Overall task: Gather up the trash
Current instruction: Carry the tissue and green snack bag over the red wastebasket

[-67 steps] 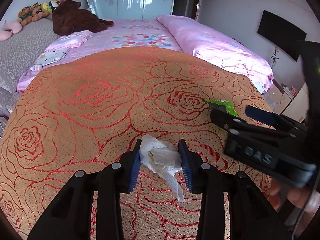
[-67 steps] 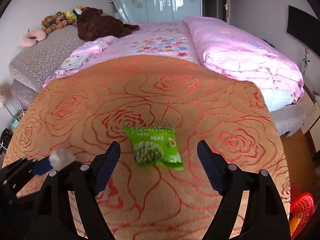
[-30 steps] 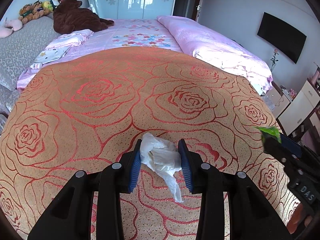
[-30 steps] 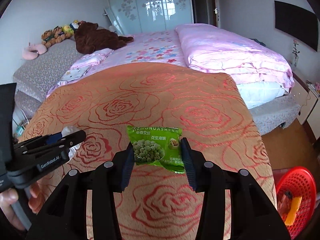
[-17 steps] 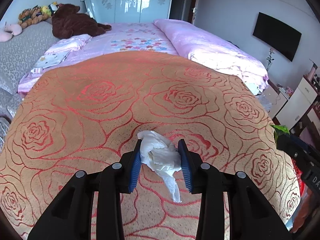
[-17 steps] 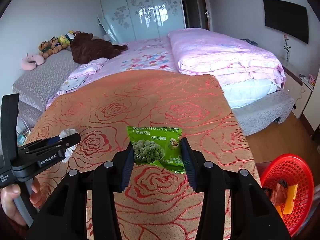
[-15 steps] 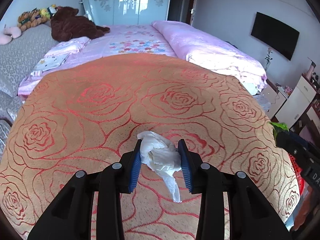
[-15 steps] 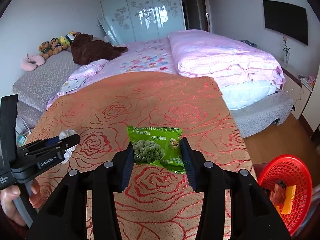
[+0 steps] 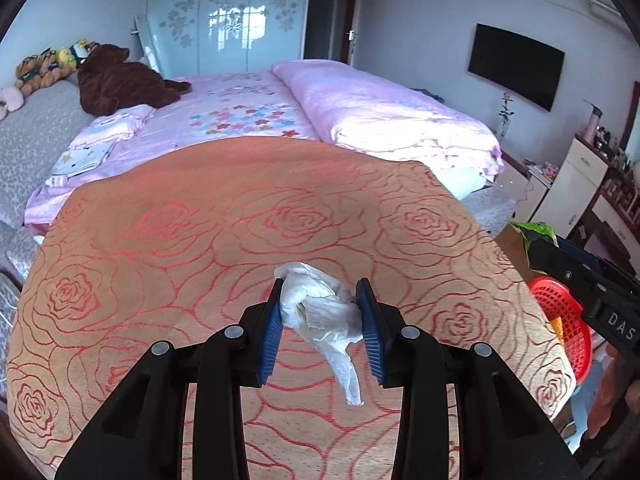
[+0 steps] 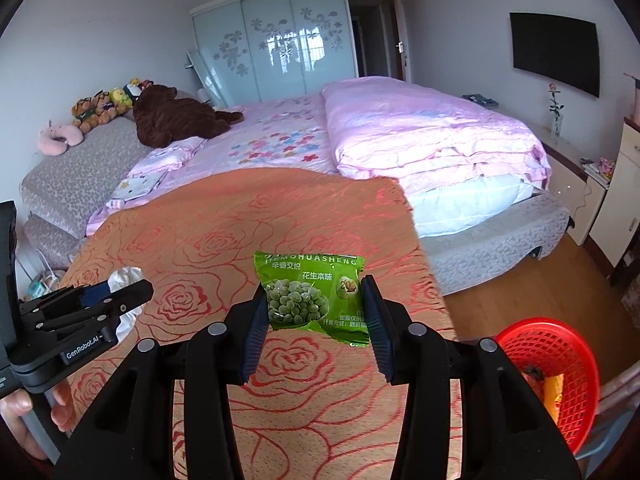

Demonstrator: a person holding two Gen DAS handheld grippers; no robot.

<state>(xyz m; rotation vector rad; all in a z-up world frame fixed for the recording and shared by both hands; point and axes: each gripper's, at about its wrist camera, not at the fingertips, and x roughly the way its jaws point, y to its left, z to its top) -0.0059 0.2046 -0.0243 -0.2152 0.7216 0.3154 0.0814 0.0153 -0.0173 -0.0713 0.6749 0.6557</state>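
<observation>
Nearest the left wrist camera, the left gripper (image 9: 320, 322) has its blue pads pressed against both sides of a crumpled white tissue (image 9: 322, 314); a twisted tail of the tissue hangs free below the jaws. The tissue is clear of the orange rose-patterned bedspread (image 9: 192, 240) beneath it.

Nearest the right wrist camera, the right gripper (image 10: 314, 320) is clamped on a green snack packet (image 10: 310, 296), pads bearing on its left and right edges. The packet stands upright, printed face toward the camera, held above the same bedspread near its right-hand edge.

Each tool appears in the other's view: the left gripper, tissue showing at its tip, sits low at the left of the right wrist view, with the person's hand (image 10: 24, 420) on its handle. The right gripper sits at the right edge of the left wrist view, a corner of green packet visible at its tip.

Beyond the bed's edge, on the wooden floor (image 10: 520, 280), stands a red mesh basket (image 10: 552, 348) already holding some items, orange and dark; their nature cannot be determined.

Farther off, a pink quilt (image 10: 420, 128) lies folded along the right of the bed. A brown plush bear (image 10: 176, 118) and smaller soft toys (image 10: 104, 106) rest by the grey headboard (image 10: 72, 176). A mirrored wardrobe (image 10: 280, 44) and a wall television (image 10: 556, 52) occupy the far walls.
</observation>
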